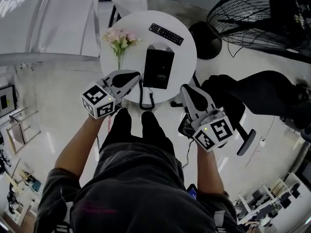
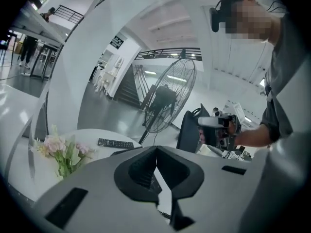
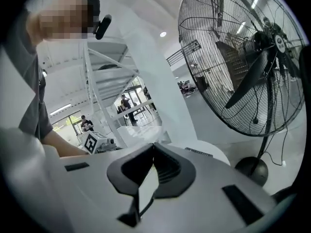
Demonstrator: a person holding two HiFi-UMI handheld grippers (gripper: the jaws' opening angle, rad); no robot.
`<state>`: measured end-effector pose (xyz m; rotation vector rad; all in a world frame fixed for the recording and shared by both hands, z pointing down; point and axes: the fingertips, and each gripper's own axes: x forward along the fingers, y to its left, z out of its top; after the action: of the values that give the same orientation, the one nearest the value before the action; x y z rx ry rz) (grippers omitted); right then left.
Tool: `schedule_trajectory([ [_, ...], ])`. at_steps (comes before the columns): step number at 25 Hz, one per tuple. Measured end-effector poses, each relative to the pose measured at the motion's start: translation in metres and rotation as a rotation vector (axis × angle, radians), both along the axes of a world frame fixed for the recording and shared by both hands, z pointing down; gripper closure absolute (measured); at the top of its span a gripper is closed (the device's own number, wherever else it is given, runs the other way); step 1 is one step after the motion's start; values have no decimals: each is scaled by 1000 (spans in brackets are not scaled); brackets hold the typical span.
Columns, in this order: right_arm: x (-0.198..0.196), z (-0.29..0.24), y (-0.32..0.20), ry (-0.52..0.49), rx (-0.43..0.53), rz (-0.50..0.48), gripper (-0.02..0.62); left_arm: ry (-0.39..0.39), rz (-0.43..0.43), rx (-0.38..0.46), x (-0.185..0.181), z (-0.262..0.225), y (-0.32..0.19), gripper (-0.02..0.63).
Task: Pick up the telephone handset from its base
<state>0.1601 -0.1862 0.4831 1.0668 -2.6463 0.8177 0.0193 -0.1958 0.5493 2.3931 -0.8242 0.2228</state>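
The black telephone (image 1: 159,68) lies on a round white table (image 1: 187,57), and its coiled cord (image 1: 146,100) hangs over the near edge. I cannot tell the handset apart from the base. My left gripper (image 1: 136,76) hovers at the near left rim, just left of the phone; its jaws are shut and empty (image 2: 156,152). My right gripper (image 1: 185,89) sits off the near right rim, also shut and empty (image 3: 154,147). Through its jaws I see a piece of the cord (image 3: 145,207).
Pink flowers (image 1: 120,39) stand at the table's left and a black remote (image 1: 166,34) lies at its far side. A large floor fan (image 1: 257,13), with its round base (image 1: 205,40), stands at the right. A dark chair (image 1: 252,98) is beside my right gripper.
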Motion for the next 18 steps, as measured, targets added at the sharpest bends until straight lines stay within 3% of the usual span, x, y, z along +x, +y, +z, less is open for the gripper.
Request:
schedule_trajectory([
  [10, 11, 52, -2, -6, -92, 8, 577, -23, -33, -109, 4, 89, -21, 589],
  [18, 12, 75, 3, 22, -136, 2, 577, -18, 6, -183, 8, 133, -25, 490],
])
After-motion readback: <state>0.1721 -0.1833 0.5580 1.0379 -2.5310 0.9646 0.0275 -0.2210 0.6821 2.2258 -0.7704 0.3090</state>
